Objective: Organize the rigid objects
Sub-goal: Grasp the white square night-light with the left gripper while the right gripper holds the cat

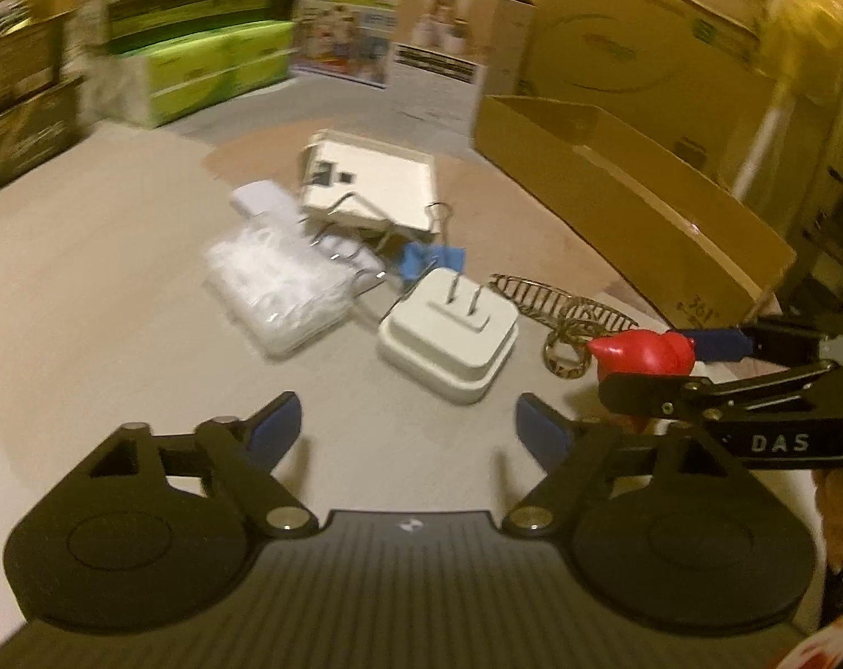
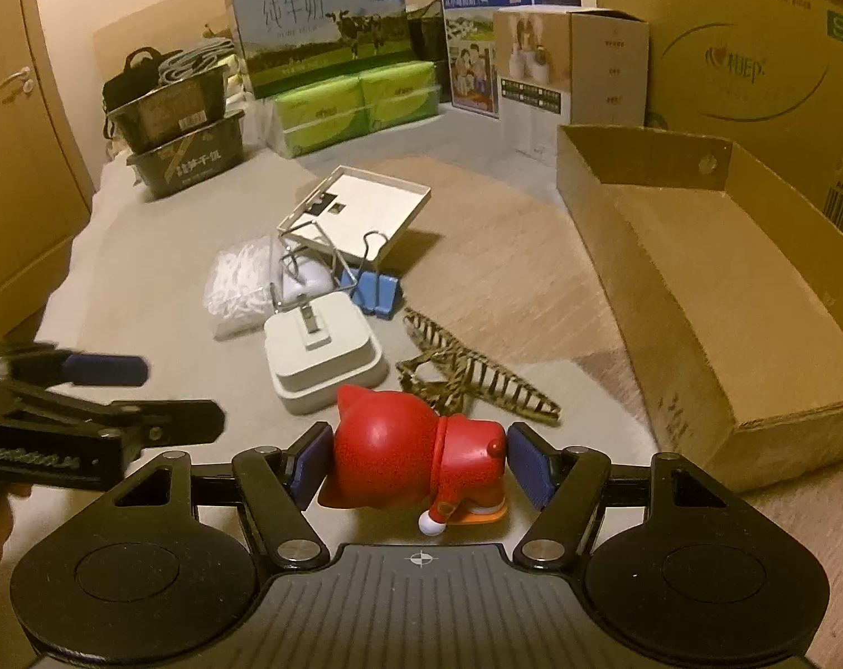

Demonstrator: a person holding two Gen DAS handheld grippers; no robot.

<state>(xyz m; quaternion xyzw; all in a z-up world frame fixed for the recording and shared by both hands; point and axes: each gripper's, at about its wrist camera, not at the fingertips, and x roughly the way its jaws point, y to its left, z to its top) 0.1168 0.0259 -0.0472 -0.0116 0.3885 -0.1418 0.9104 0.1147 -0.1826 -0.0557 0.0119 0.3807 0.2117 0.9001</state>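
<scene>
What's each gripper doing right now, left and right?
Left gripper: open, holding nothing.
Right gripper: around the red figurine, left pad touching, small gap at the right pad; cannot tell if it is gripped.

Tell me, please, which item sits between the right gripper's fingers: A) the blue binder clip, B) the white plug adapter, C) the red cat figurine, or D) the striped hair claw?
C: in the right wrist view the red cat figurine lies between the blue pads of the right gripper, while the adapter, clip and hair claw lie farther ahead.
</scene>
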